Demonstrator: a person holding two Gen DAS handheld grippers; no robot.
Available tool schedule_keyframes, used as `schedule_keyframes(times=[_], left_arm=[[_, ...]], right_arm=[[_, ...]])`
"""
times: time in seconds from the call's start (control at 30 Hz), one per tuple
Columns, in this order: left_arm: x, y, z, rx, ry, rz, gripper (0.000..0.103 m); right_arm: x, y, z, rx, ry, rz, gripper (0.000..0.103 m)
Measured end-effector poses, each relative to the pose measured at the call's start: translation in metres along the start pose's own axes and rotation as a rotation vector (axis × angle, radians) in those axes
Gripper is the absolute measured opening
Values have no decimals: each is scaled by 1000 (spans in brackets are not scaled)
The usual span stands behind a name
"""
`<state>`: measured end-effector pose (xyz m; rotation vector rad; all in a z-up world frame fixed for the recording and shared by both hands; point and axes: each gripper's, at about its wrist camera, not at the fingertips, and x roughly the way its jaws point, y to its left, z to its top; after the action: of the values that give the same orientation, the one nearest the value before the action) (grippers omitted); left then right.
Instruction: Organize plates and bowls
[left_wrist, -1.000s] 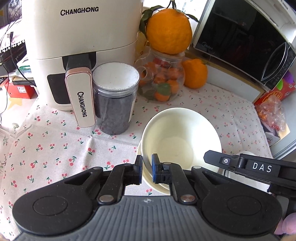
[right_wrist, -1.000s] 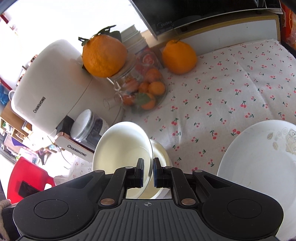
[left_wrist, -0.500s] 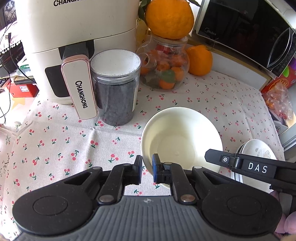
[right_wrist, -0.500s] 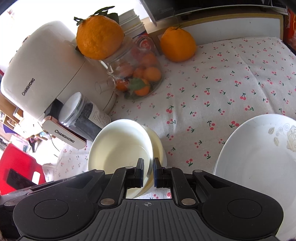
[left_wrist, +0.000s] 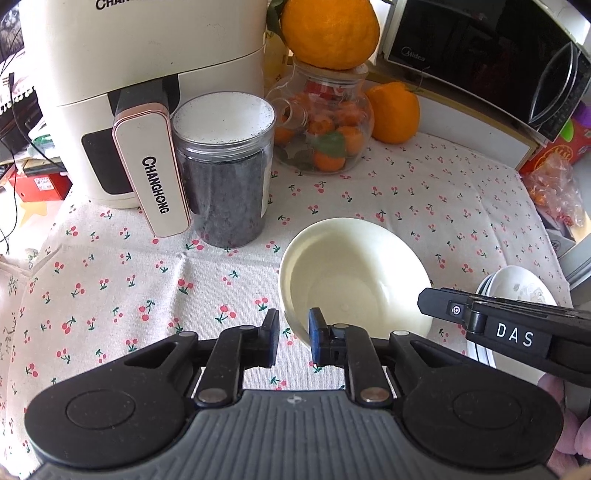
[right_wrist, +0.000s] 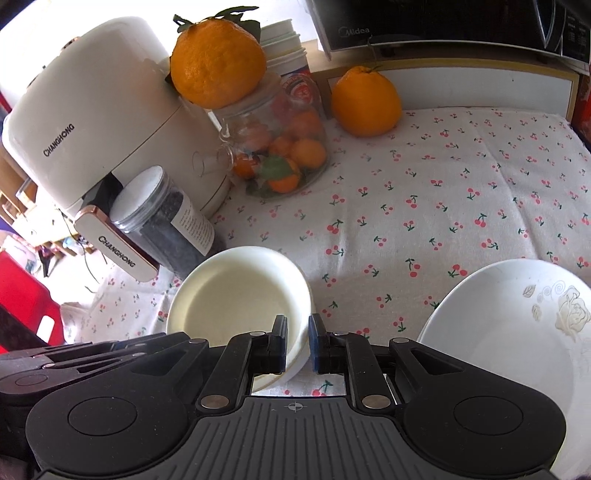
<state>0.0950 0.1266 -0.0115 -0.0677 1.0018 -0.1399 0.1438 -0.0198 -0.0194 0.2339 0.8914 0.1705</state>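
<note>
The left hand-held gripper has its jaws a little apart, one on each side of the near rim of the cream bowl, not squeezing it. The right hand-held gripper is the same, jaws a little apart around the bowl's rim on the other side. The bowl sits on the tabletop with its cherry cloth. Just beside it on the right is a stack of white plates. Farther back stand a dark jar, a white air fryer and a glass jar of oranges.
</note>
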Motion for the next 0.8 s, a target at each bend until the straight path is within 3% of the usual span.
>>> schedule_keyframes(times=[0.1, 0.17, 0.23, 0.3, 0.37, 0.6, 0.8], left_arm=[[-1, 0, -2, 23, -18, -2, 20], [-2, 1, -3, 38, -31, -13, 22], [-3, 3, -5, 60, -49, -29, 30], [-4, 4, -8, 93, -72, -34, 47], [-5, 6, -12, 129, -103, -48, 56], [-11, 6, -32, 292, -206, -140, 92], [2, -6, -40, 397, -182, -172, 94]], right_arm=[[1, 0, -1, -19, 3, -8, 17], [1, 0, -2, -32, 1, -4, 26], [0, 1, -2, -51, -5, 3, 35], [-2, 0, -2, -70, -17, 12, 51], [-4, -3, -1, -89, -32, 18, 58], [-2, -15, 1, -104, -46, 68, 61], [6, -17, 3, -82, -45, 111, 61]])
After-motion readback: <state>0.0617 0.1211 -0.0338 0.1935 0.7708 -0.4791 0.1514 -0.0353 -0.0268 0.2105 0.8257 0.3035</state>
